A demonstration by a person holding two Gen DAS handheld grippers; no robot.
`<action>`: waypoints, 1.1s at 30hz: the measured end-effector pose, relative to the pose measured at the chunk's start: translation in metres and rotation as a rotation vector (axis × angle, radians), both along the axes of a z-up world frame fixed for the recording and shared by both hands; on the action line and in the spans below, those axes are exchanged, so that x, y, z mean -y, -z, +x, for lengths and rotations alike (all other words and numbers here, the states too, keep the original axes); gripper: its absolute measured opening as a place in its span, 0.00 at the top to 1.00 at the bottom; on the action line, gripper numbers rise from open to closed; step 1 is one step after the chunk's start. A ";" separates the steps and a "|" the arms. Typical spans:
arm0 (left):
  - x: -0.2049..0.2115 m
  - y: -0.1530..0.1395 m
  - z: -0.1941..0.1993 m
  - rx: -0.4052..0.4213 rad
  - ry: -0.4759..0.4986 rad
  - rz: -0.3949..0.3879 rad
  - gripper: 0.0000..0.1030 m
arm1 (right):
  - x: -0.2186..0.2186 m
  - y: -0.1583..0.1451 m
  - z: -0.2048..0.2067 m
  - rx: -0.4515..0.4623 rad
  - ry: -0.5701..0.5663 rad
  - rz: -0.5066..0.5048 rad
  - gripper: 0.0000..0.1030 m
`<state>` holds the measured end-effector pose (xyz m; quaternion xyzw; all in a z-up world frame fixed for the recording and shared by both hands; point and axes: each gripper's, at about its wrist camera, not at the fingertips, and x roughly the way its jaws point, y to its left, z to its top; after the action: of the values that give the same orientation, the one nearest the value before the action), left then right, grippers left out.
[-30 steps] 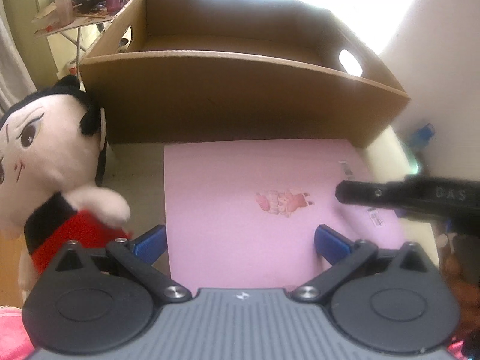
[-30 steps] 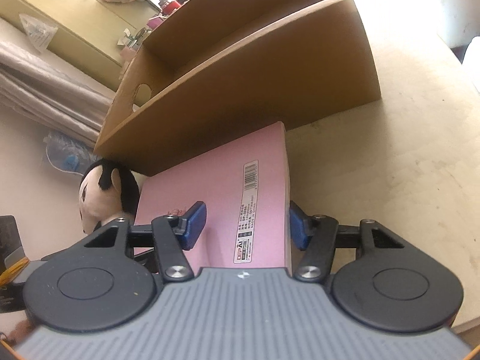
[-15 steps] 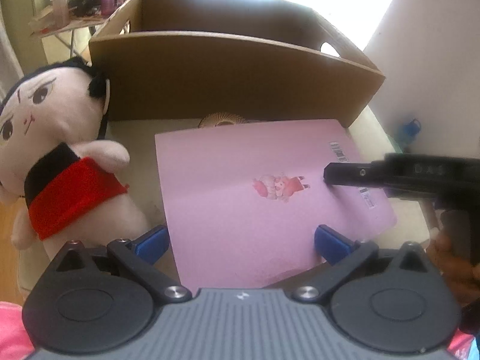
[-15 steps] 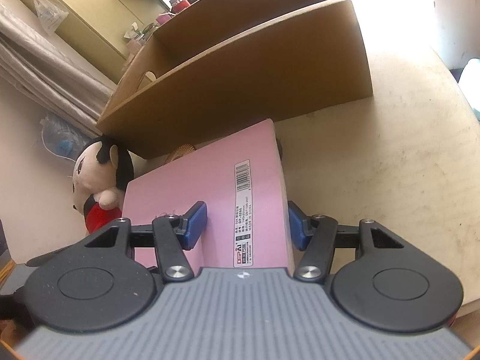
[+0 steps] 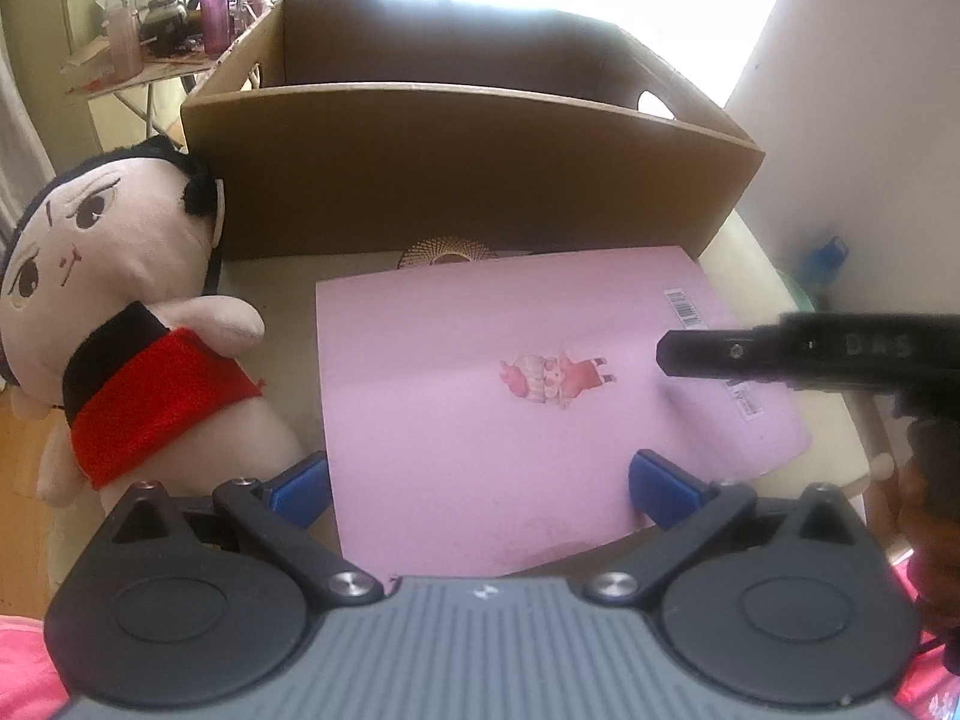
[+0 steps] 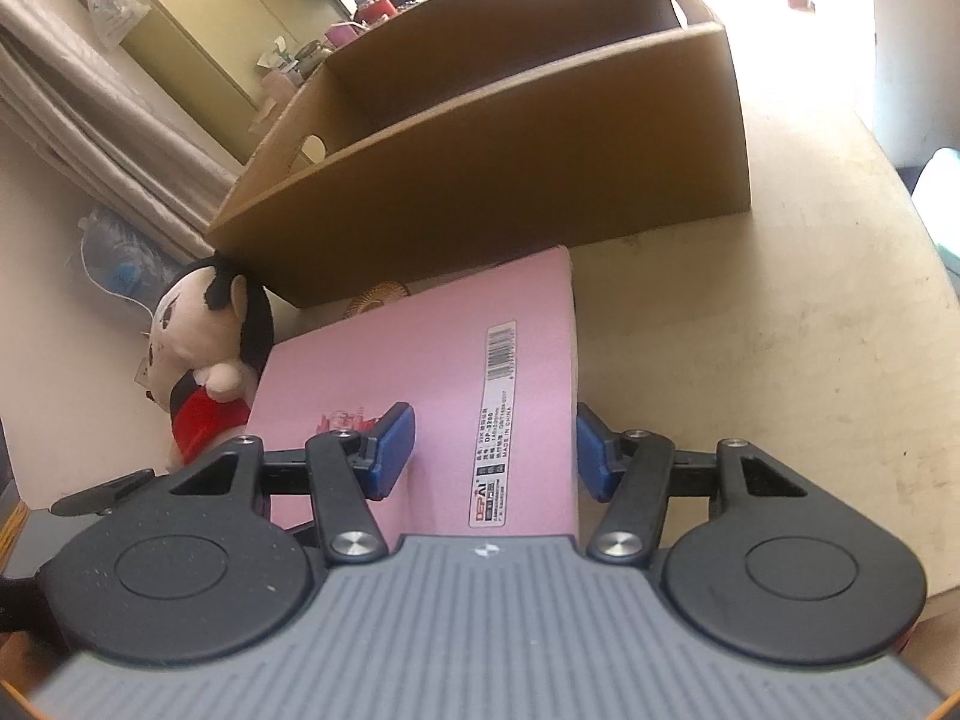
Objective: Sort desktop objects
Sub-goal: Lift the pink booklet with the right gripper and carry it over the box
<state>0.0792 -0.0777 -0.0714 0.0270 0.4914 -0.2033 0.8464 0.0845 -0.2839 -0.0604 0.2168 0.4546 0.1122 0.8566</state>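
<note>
Presently, item one: pink book (image 5: 510, 396), lifted at a tilt in front of the box (image 5: 468, 180), barcode edge toward the right gripper (image 6: 495, 444). Right jaws stand at a middling width with one blue pad over the cover and the other just past the book's edge; whether they press it cannot be told, though the raised edge suggests this gripper carries it, likely so it can go over the box wall.

Item two: left gripper (image 5: 480, 480), jaws wide, the book's near part between its pads (image 5: 660, 483); no pressing contact is visible, so it seems to steady or stand by rather than grip.

Item three: doll (image 5: 126, 312), leaning at the box's left corner, beside the book but apart from it.

Item four: round woven thing (image 5: 447, 252), half hidden under the book's far edge, on the table (image 6: 780, 330).

Obstruction: the box's tall near wall stands between book and box interior; the book must clear it
</note>
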 end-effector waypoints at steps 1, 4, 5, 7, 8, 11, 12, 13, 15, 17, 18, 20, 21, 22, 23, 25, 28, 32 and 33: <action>0.000 0.000 0.000 0.000 -0.001 0.000 0.00 | -0.001 -0.002 -0.001 0.003 -0.003 -0.006 0.46; 0.000 -0.004 -0.011 0.016 0.001 0.003 0.00 | -0.004 -0.007 -0.004 0.016 -0.009 -0.024 0.46; -0.005 -0.016 -0.015 0.021 0.002 0.000 0.00 | -0.004 -0.009 -0.005 0.019 -0.010 -0.027 0.46; -0.004 -0.020 -0.015 0.027 0.001 -0.004 0.00 | -0.004 -0.014 -0.006 0.027 -0.009 -0.029 0.46; -0.005 -0.023 -0.015 0.028 -0.001 -0.008 0.00 | -0.003 -0.016 -0.007 0.030 -0.009 -0.029 0.46; -0.007 -0.029 -0.019 0.043 -0.001 -0.021 0.00 | -0.002 -0.024 -0.009 0.045 -0.007 -0.032 0.46; -0.008 -0.032 -0.020 0.049 0.000 -0.022 0.00 | -0.003 -0.027 -0.010 0.049 -0.007 -0.036 0.46; -0.008 -0.035 -0.020 0.055 -0.002 -0.024 0.00 | -0.003 -0.030 -0.010 0.055 -0.007 -0.038 0.46; -0.011 -0.042 -0.021 0.068 -0.007 -0.029 0.00 | -0.003 -0.038 -0.012 0.072 -0.006 -0.032 0.46; -0.011 -0.049 -0.019 0.081 -0.010 -0.036 0.00 | -0.002 -0.046 -0.012 0.089 -0.008 -0.023 0.46; -0.011 -0.053 -0.018 0.088 -0.012 -0.039 0.00 | -0.001 -0.051 -0.012 0.100 -0.010 -0.018 0.46; -0.011 -0.060 -0.015 0.105 -0.016 -0.042 0.00 | 0.000 -0.061 -0.011 0.124 -0.013 -0.011 0.46; -0.011 -0.064 -0.014 0.112 -0.019 -0.043 0.00 | 0.000 -0.065 -0.010 0.134 -0.014 -0.008 0.46; -0.010 -0.067 -0.014 0.120 -0.021 -0.043 0.00 | 0.001 -0.070 -0.009 0.145 -0.014 -0.007 0.46; -0.009 -0.071 -0.012 0.129 -0.023 -0.043 0.00 | 0.001 -0.074 -0.008 0.156 -0.013 -0.005 0.46; -0.007 -0.078 -0.007 0.146 -0.023 -0.043 0.00 | 0.002 -0.083 -0.004 0.176 -0.010 -0.003 0.46; -0.005 -0.089 0.004 0.170 -0.028 -0.053 0.00 | 0.002 -0.095 0.003 0.208 -0.010 0.002 0.46; -0.001 -0.102 0.019 0.195 -0.036 -0.069 0.00 | 0.007 -0.113 0.015 0.254 -0.013 0.008 0.46; 0.000 -0.105 0.023 0.202 -0.039 -0.072 0.00 | 0.008 -0.117 0.019 0.267 -0.014 0.003 0.46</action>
<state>0.1023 -0.0781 0.0338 0.0072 0.3964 -0.2007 0.8958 0.1037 -0.2920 0.0569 0.1981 0.3381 0.1468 0.9083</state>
